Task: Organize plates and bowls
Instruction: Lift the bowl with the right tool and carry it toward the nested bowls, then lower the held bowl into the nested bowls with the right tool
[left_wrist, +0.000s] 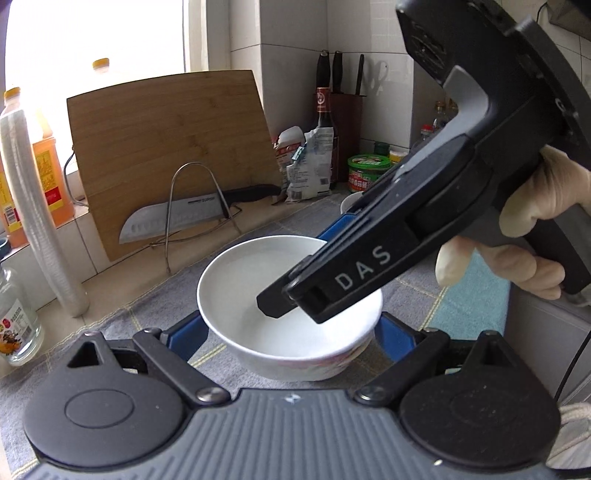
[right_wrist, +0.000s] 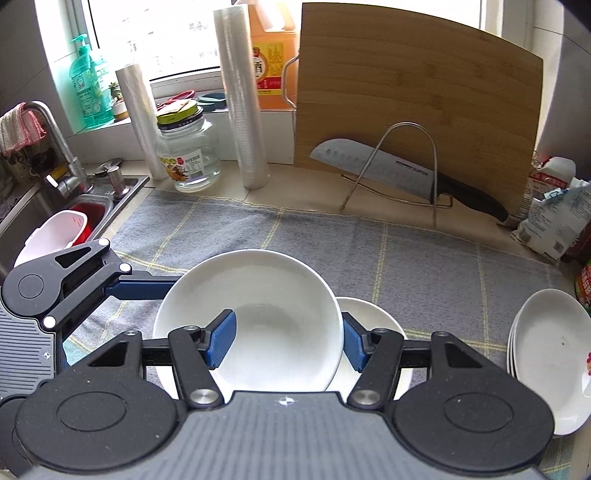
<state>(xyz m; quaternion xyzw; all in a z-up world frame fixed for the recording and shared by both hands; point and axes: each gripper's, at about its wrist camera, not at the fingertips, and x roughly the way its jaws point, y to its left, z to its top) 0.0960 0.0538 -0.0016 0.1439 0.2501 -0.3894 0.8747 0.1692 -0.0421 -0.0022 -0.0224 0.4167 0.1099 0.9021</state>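
A white bowl (left_wrist: 291, 306) with a pink pattern on its outside sits between my left gripper's (left_wrist: 286, 336) blue fingers, which stand wide on both sides of it. My right gripper (right_wrist: 288, 341) straddles the bowl's (right_wrist: 255, 317) right rim, one pad inside, one outside; it looks open, not clamped. In the left wrist view the right gripper (left_wrist: 291, 295) reaches down into the bowl. The bowl hangs over a white plate (right_wrist: 373, 325) on the grey cloth. A stack of white plates (right_wrist: 550, 358) lies at the right.
A bamboo cutting board (right_wrist: 413, 107) leans at the back with a knife (right_wrist: 399, 170) in a wire rack. Plastic rolls (right_wrist: 243, 99), a glass jar (right_wrist: 188, 151) and bottles stand behind. The sink (right_wrist: 55, 206) with a red basin is left. Bags and jars (left_wrist: 314, 162) stand back right.
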